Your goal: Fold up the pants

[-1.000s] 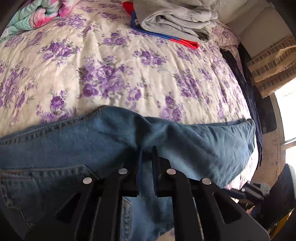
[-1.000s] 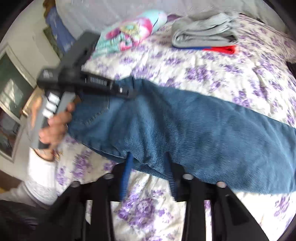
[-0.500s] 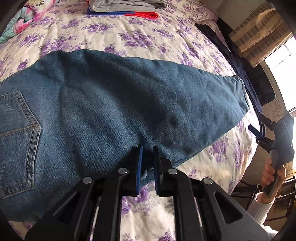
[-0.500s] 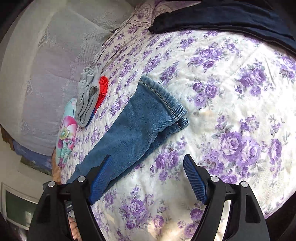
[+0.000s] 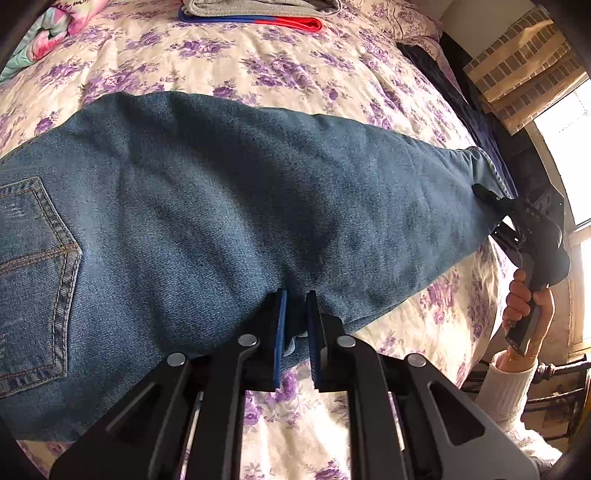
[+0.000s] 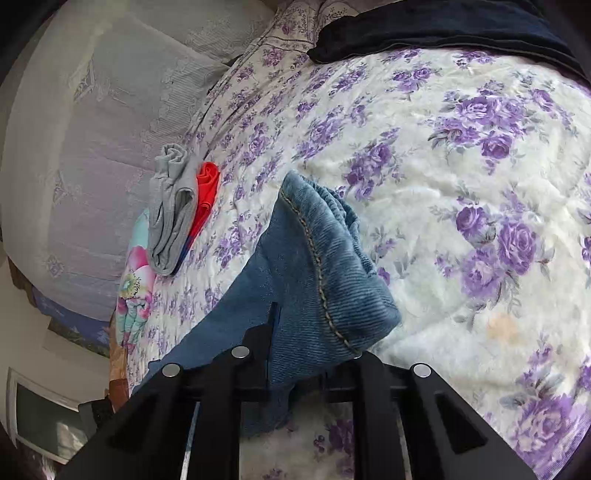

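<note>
The jeans (image 5: 229, 206) lie across the floral bedspread (image 5: 303, 77), a back pocket at the left. The left gripper (image 5: 295, 325) pinches their near edge between its 2 blue pads. At the right, the right gripper (image 5: 487, 194), gripped by a hand (image 5: 528, 299) in a white sleeve, clamps the hem. Folded clothes (image 5: 258, 11) sit at the far side.

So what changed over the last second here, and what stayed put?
The right gripper swung from the middle of the jeans to the leg hem; its jaws have just been closing and now pinch the hem. The jeans went from bunched to spread across the bedspread. The left gripper kept its grip on the near edge; the folded clothes stayed put.
</note>
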Demonstrator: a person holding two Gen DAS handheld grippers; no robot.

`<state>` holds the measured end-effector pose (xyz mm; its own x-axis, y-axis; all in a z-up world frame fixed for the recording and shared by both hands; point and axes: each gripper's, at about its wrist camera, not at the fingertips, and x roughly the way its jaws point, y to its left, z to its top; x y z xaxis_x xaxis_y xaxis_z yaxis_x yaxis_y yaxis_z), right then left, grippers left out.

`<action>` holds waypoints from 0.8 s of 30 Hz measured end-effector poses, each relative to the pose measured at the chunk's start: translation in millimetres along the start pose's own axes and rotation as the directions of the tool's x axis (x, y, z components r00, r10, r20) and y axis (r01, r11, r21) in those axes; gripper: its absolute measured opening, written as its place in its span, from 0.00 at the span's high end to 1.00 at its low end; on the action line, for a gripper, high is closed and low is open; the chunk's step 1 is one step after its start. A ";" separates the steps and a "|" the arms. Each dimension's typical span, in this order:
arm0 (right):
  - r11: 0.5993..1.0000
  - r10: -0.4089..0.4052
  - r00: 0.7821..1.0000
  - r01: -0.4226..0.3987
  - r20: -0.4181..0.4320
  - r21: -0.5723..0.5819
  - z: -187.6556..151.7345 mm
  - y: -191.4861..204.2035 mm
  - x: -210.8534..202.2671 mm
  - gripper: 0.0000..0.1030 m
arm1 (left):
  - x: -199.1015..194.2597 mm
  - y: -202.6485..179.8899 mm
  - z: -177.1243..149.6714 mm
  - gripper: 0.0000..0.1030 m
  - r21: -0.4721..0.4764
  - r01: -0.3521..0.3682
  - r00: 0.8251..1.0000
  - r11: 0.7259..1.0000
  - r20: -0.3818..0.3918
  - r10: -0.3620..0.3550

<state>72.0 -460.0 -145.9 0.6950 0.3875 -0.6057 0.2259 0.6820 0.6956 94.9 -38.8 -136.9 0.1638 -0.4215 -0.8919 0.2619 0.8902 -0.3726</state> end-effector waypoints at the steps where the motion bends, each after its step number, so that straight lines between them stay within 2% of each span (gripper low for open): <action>1: 0.999 -0.018 1.000 0.018 0.008 -0.039 1.2 5.0 -1.8 0.86 | 0.5 0.7 0.4 0.89 -0.001 0.004 1.000 1.000 -0.001 -0.004; 4: 0.983 -0.109 0.994 0.112 0.029 -0.143 1.1 20.2 -0.5 0.86 | 0.3 0.0 2.0 0.89 -0.004 -0.005 1.000 1.000 -0.010 0.005; 7: 0.969 -0.161 0.987 0.161 0.017 -0.189 1.6 24.2 2.5 0.85 | -7.5 -14.0 7.1 0.91 0.009 -0.047 0.999 0.999 -0.011 0.048; 10: 0.965 -0.172 0.985 0.168 0.001 -0.203 1.4 22.2 4.0 0.83 | -23.6 -44.5 18.8 0.90 0.065 0.028 0.999 0.997 0.021 -0.029; 13: 0.971 -0.156 0.988 0.152 -0.007 -0.187 1.1 16.8 4.4 0.83 | -27.6 -84.4 38.3 0.90 0.117 0.045 0.998 0.992 0.045 -0.051; 17: 0.975 -0.145 0.989 0.142 -0.007 -0.172 -0.8 14.9 3.4 0.82 | 6.2 -132.7 66.4 0.93 0.152 0.106 0.994 0.983 0.010 -0.108; 21: 0.971 -0.157 0.988 0.154 -0.007 -0.182 -0.4 16.1 4.0 0.82 | 68.2 -150.3 81.8 0.95 0.138 -0.002 0.999 0.990 -0.040 0.008; 22: 0.970 -0.163 0.987 0.159 -0.009 -0.185 -0.8 16.3 4.9 0.82 | 80.6 -145.7 83.6 0.95 0.117 -0.012 0.999 0.993 -0.049 0.018; 24: 0.966 -0.173 0.985 0.169 -0.005 -0.193 -2.0 16.7 5.2 0.82 | 82.0 -137.8 83.7 0.96 0.088 0.026 0.999 0.996 -0.030 -0.023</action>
<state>77.9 -445.4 -138.3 0.6420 0.2669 -0.7188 0.2035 0.8445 0.4953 151.9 -210.5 -137.1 0.1294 -0.4369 -0.8902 0.3490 0.8603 -0.3715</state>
